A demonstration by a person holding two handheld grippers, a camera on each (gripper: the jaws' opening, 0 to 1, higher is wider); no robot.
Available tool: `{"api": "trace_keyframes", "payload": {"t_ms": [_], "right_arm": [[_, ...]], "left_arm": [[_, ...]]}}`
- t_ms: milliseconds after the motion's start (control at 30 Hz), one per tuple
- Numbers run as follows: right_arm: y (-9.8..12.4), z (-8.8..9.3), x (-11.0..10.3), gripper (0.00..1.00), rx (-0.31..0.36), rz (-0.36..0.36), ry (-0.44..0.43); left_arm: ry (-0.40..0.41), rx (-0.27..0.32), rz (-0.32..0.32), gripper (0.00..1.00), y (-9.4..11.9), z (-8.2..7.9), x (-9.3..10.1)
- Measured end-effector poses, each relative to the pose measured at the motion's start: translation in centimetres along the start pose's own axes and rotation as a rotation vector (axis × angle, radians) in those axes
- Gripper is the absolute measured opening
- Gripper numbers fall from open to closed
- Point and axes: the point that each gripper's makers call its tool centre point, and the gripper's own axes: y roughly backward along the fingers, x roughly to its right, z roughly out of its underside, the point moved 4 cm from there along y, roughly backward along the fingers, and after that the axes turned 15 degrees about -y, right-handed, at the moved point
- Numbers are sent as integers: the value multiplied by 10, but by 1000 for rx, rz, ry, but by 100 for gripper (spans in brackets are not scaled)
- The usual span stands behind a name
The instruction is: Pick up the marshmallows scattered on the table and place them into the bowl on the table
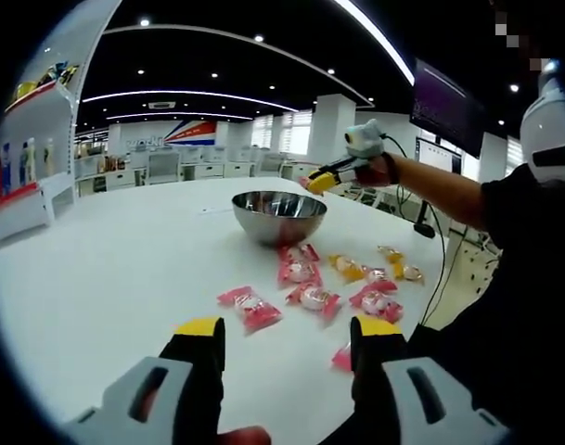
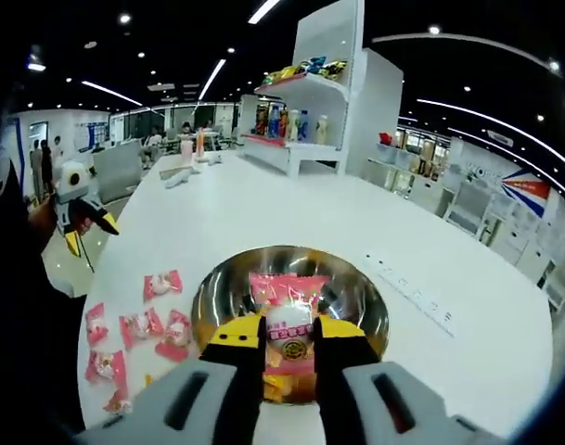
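Release step: the right tool (image 2: pixel 289 345), closed on a pink-wrapped marshmallow (image 2: pixel 288 320), hangs over the shiny steel bowl (image 2: pixel 356 287); next, open it. The left tool (image 1: pixel 287 336) gapes empty, pink and yellow packets (image 1: pixel 312 298) at twelve o'clock on the white desk (image 1: pixel 124 269).

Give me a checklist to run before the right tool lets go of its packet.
1. Right tool shut on pink packet: ok.
2. Packet above the bowl, inside its rim: ok.
3. Bowl upright on the table: ok.
4. Left tool open and off the bowl: ok.
5. More packets left on the table for later: ok.
6. Height of packet above the bowl's bottom: cannot tell.
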Motion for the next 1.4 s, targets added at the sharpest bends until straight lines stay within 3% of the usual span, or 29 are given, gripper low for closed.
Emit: {"api": "trace_keyframes", "payload": {"t_ms": [567,1000,1133,1400], "right_arm": [[-19,-3,31,21,63,108,-146],[-19,-1,25,22,69,94,-157],[-19,-1,22,26,67,85,-165],[-6,-4,23,29,99,83,-168]], "left_arm": [[4,-2,-15,54,2,1,-5],[0,-5,-5,54,-3,-1,-1],[2,-4,-2,54,-3,0,0],[1,-7,-7,54,-2,-1,0]]}}
